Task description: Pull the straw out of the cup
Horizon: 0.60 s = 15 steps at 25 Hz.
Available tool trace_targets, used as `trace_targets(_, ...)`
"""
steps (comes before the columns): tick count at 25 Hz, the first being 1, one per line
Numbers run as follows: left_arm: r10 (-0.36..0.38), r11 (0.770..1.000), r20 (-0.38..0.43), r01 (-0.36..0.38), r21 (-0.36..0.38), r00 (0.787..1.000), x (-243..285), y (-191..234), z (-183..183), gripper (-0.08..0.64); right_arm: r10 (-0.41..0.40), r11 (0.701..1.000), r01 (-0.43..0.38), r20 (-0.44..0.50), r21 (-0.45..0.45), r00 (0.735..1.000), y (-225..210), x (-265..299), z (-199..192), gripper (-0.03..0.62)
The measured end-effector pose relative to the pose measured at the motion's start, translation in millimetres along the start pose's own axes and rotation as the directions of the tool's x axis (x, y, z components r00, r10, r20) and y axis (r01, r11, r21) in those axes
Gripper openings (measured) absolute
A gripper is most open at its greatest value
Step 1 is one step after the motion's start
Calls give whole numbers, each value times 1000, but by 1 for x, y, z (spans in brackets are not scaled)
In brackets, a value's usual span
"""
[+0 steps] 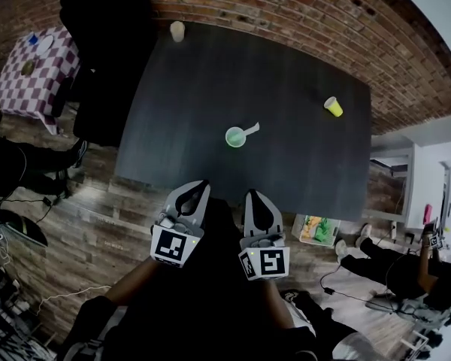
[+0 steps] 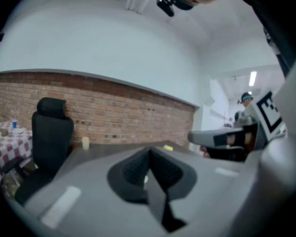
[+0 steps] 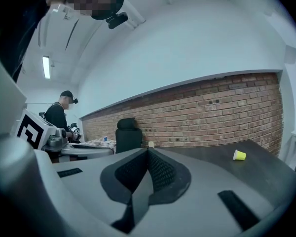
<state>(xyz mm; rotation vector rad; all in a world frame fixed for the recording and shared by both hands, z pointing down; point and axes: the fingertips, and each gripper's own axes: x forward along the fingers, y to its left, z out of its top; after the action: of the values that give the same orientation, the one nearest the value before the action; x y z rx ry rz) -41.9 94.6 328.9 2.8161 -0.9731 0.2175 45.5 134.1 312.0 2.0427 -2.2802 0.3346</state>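
Two grippers sit low in your head view, their tips at about the near edge of the dark table. Your left gripper lies at roughly 7 o'clock from the green cup, and your right gripper is nearer 6 o'clock from it. Each gripper's own view shows its fingers pressed together at the tips, with nothing pinched between them. The green cup stands upright near the middle of the table, well apart from both grippers. The white straw stands in it, leaning over the rim toward 2 o'clock. A yellow cup lies tipped at 2 o'clock from the green one, near the table's right edge. A cream cup stands at 11 o'clock on the far edge. A black chair is at the table's far left corner, with a checked tablecloth beyond it at 9 o'clock.
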Motion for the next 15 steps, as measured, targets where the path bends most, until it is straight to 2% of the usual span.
trace_targets(7, 13, 1000, 3, -13, -7, 1000, 48, 19, 11, 5, 18, 1000, -18, -29, 3, 999, -29, 39, 0, 4)
trace_targets(15, 48, 998, -58, -50, -32, 997, 92, 29, -19, 5, 21, 999, -18, -80, 36, 997, -65, 80, -26, 5)
